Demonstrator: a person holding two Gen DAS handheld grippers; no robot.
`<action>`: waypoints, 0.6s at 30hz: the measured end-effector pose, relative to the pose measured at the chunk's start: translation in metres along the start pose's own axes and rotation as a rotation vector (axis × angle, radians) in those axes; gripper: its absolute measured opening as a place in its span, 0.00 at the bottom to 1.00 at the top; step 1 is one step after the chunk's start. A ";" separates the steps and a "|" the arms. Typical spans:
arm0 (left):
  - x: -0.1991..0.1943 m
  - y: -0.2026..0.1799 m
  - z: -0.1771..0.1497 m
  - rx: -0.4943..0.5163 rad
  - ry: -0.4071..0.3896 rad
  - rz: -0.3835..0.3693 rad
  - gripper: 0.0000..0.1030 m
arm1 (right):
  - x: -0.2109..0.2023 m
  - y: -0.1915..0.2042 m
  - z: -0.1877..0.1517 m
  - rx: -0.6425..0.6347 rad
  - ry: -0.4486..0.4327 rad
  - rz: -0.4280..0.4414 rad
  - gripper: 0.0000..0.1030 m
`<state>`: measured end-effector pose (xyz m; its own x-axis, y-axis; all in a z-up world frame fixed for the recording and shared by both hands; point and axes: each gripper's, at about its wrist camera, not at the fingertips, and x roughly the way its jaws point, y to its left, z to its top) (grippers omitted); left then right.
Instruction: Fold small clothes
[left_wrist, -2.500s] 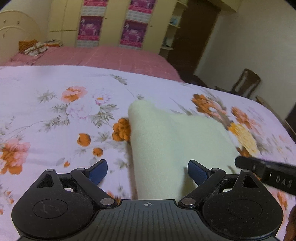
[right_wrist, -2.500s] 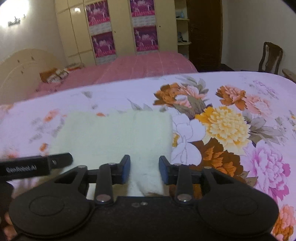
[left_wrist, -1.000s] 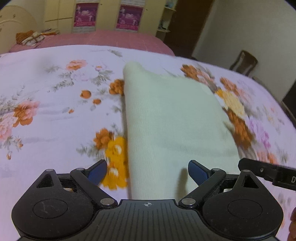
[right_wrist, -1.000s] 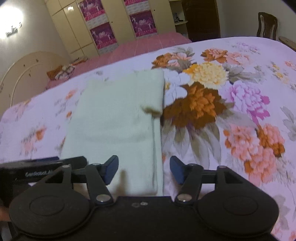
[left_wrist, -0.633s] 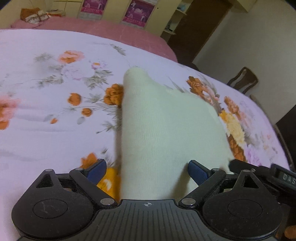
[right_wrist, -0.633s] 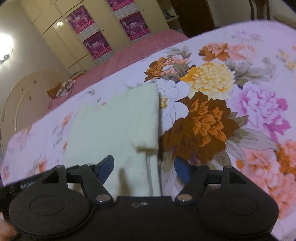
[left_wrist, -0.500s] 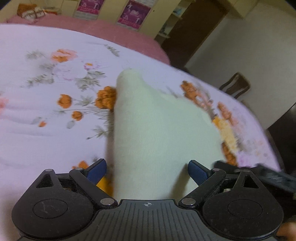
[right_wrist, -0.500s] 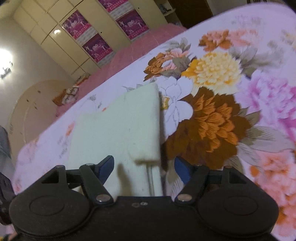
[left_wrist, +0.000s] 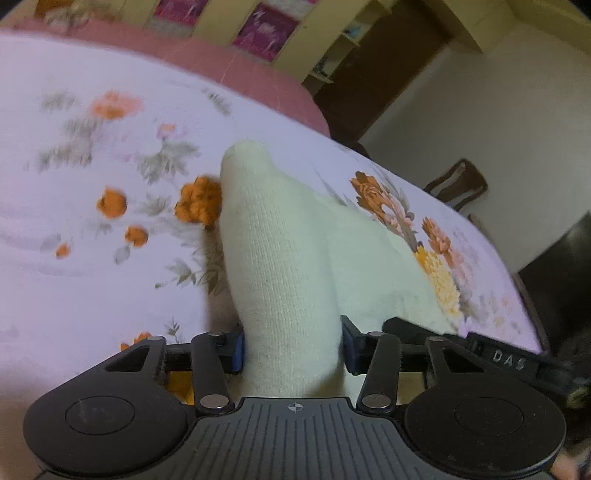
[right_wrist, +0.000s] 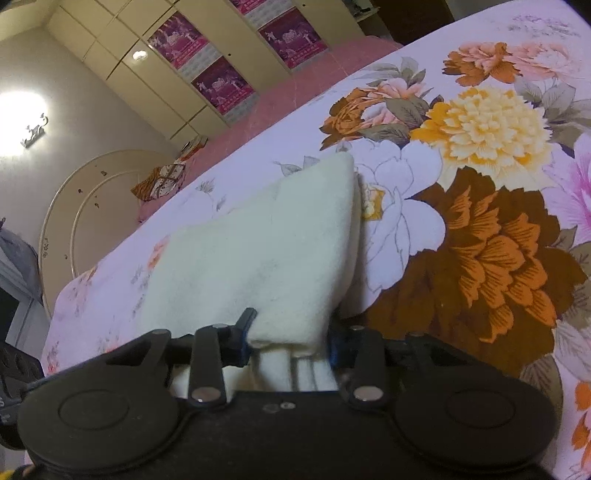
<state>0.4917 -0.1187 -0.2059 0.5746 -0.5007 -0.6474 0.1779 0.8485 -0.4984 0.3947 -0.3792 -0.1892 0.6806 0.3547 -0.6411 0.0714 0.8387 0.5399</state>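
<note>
- Jaws on both grippers have just been closing, and each pair now has cloth between it, where half a second ago they stood wide apart over the near edge.
- Left gripper (left_wrist: 293, 349) pinches the near left corner of the pale cream garment (left_wrist: 280, 266), its pads pressed into a bunched ridge of knit.
- Right gripper (right_wrist: 290, 341) clamps the near right corner of the garment (right_wrist: 258, 258), several layers showing between its blue pads.
- Garment lies on the flowered bedspread (left_wrist: 92, 221), its far edge flat, its near edge gathered up.
- Judging by the two grips, a fold away from the person can begin.
</note>
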 end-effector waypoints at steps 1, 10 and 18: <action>-0.002 -0.003 0.001 0.019 -0.002 0.008 0.43 | -0.003 0.006 -0.001 -0.030 -0.011 -0.015 0.29; -0.028 -0.005 0.006 0.061 -0.019 -0.005 0.40 | -0.021 0.044 0.001 -0.094 -0.061 -0.006 0.28; -0.094 0.043 0.014 0.050 -0.083 0.032 0.40 | -0.012 0.105 -0.015 -0.133 -0.054 0.055 0.28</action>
<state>0.4565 -0.0327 -0.1584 0.6447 -0.4593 -0.6110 0.1972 0.8722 -0.4476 0.3827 -0.2891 -0.1326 0.7195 0.3815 -0.5803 -0.0616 0.8674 0.4938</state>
